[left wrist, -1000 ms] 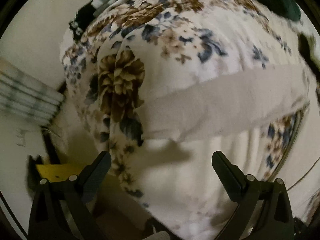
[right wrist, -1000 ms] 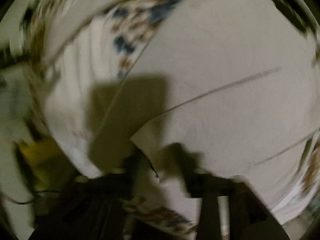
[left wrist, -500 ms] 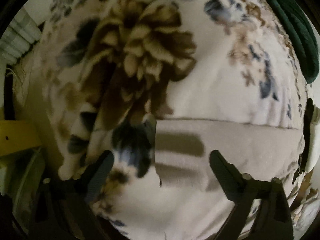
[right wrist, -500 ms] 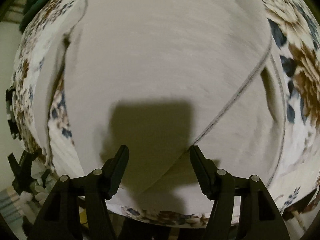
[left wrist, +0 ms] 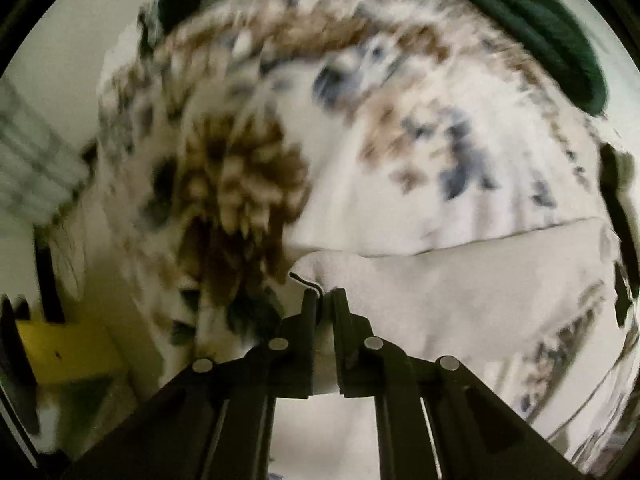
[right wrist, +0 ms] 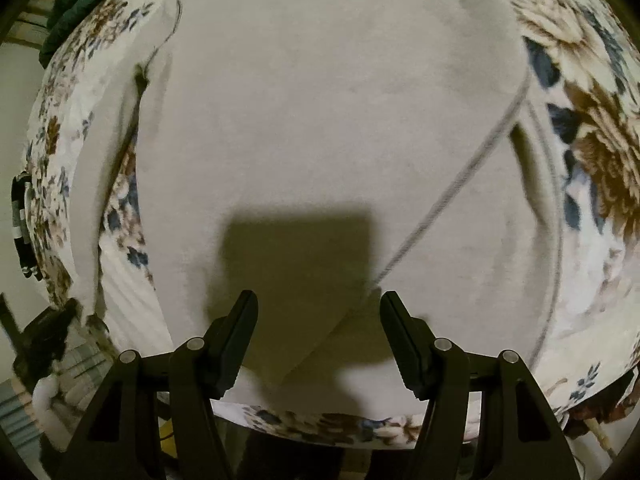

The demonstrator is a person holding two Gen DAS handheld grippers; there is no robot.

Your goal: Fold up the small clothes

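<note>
Green cloth pile blocks far edge of floral blanket; grey garment top unobstructed.

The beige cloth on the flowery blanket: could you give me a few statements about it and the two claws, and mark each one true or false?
1. The left claw is closed on an edge of the beige cloth. True.
2. The right claw is clamped shut on the cloth. False: its fingers stand wide apart above the cloth and hold nothing.
3. The cloth lies on a floral blanket. True.
4. A grey stitched seam runs across the cloth. True.
5. The cloth is bright red. False: it is plain beige.
6. A dark green fabric covers the cloth. False: it lies beyond the blanket's far edge.
</note>
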